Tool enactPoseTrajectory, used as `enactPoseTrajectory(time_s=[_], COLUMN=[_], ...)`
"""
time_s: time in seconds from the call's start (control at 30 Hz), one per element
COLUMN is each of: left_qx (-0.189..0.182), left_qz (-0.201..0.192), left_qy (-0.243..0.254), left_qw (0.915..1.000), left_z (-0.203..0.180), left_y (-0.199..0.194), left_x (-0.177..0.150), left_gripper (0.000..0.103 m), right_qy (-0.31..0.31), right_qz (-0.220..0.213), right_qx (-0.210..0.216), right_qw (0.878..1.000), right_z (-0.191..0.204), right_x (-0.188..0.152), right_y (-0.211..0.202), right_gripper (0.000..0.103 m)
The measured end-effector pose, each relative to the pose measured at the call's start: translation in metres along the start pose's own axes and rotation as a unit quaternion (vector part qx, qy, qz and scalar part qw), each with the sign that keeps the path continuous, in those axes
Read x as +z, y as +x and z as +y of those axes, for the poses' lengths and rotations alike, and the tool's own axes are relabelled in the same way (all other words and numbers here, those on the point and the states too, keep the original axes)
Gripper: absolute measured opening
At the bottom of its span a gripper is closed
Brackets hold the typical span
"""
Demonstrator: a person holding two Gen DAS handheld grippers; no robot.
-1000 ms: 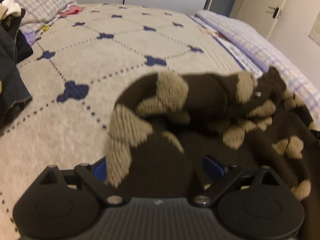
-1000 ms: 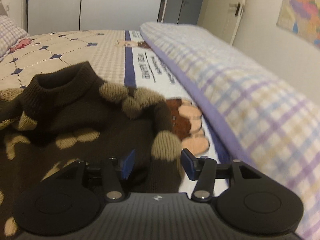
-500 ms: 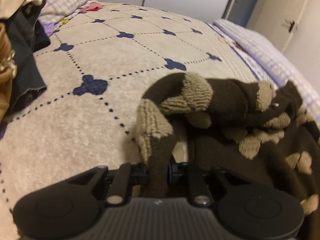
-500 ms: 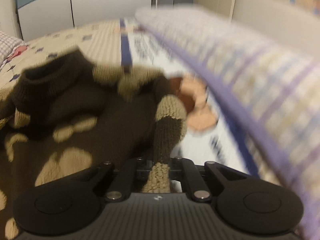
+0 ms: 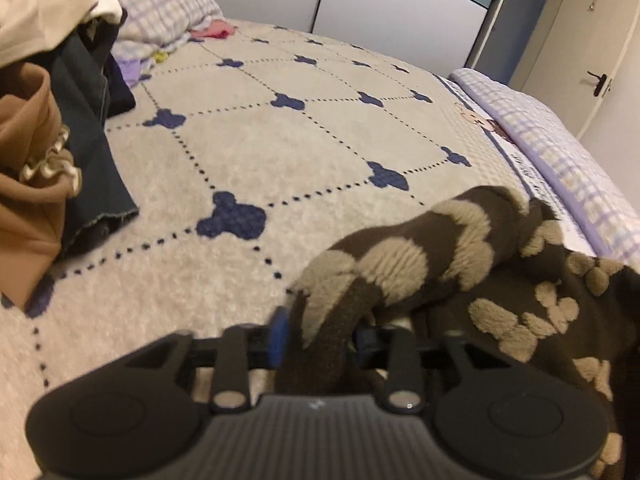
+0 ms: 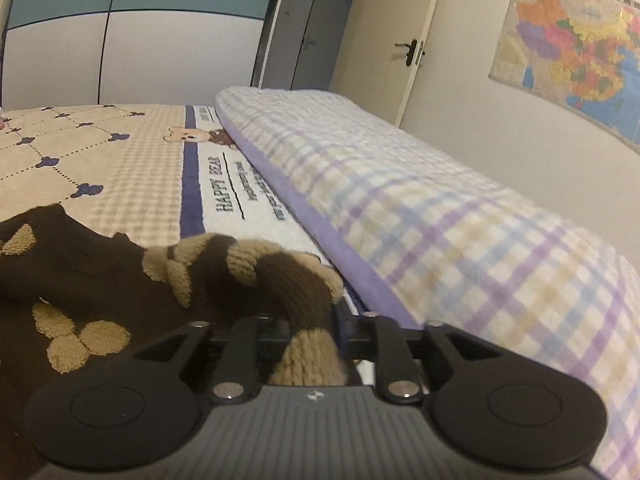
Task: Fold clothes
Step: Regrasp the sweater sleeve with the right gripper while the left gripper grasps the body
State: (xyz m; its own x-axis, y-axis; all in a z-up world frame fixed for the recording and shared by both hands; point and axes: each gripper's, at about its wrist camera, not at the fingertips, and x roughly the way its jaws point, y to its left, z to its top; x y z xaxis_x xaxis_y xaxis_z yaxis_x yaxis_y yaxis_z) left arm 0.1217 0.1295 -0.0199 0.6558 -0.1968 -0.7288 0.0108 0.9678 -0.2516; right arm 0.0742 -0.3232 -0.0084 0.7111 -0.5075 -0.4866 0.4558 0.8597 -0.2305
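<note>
A dark brown knit sweater (image 5: 520, 320) with tan blotches lies on the beige bedspread (image 5: 280, 160). One sleeve (image 5: 400, 256) arches down into my left gripper (image 5: 320, 338). Its jaws are opening, and the blue pads (image 5: 278, 336) still touch the fabric that fills the gap. In the right wrist view the sweater (image 6: 80, 280) lies at the lower left. The other sleeve (image 6: 288, 276) curls over into my right gripper (image 6: 314, 332). Those jaws are opening too, and the tan cuff sits between the fingers and fills the gap.
A pile of clothes (image 5: 48, 140) in brown, dark and cream sits at the left, with a checked pillow (image 5: 160, 8) behind it. A long plaid quilt roll (image 6: 440, 220) runs along the bed's right side. Wardrobe doors (image 6: 160, 52) and a door (image 6: 384, 40) stand beyond.
Both grippers closed on the sleeves, then widened somewhat with the fabric still between them. The left gripper carried its sleeve toward the sweater body. The right view tilted upward, and its blur has cleared.
</note>
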Motion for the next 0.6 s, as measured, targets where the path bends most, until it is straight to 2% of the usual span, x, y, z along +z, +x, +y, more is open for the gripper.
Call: enactPoseTrajectory(time_s=[0.03, 0.07, 0.17, 0.27, 0.43, 0.6], left_qx=[-0.004, -0.009, -0.030, -0.045, -0.086, -0.078], left_qz=[0.000, 0.000, 0.009, 0.035, 0.072, 0.071], left_qy=[0.000, -0.001, -0.009, -0.025, -0.025, 0.027], left_qw=[1.0000, 1.0000, 0.9995, 0.9981, 0.9934, 0.9941], left_z=[0.000, 0.001, 0.008, 0.016, 0.013, 0.002], left_y=[-0.004, -0.009, -0.021, -0.023, -0.022, -0.029], left_x=[0.000, -0.001, -0.006, -0.014, -0.030, -0.042], left_gripper=[0.073, 0.081, 0.082, 0.082, 0.082, 0.082], right_qy=[-0.007, -0.013, -0.027, -0.020, -0.017, -0.021], right_qz=[-0.010, -0.020, -0.046, -0.063, -0.070, -0.046], right_qx=[-0.004, -0.008, -0.011, 0.006, 0.060, 0.141], right_qw=[1.000, 1.000, 0.998, 0.998, 0.996, 0.989], right_z=[0.003, 0.006, 0.010, 0.014, 0.042, 0.079], right_x=[0.001, 0.002, 0.006, 0.015, 0.022, 0.021], right_y=[-0.003, -0.005, -0.011, -0.018, -0.028, -0.040], right_gripper=[0.041, 0.048, 0.051, 0.051, 0.052, 0.052])
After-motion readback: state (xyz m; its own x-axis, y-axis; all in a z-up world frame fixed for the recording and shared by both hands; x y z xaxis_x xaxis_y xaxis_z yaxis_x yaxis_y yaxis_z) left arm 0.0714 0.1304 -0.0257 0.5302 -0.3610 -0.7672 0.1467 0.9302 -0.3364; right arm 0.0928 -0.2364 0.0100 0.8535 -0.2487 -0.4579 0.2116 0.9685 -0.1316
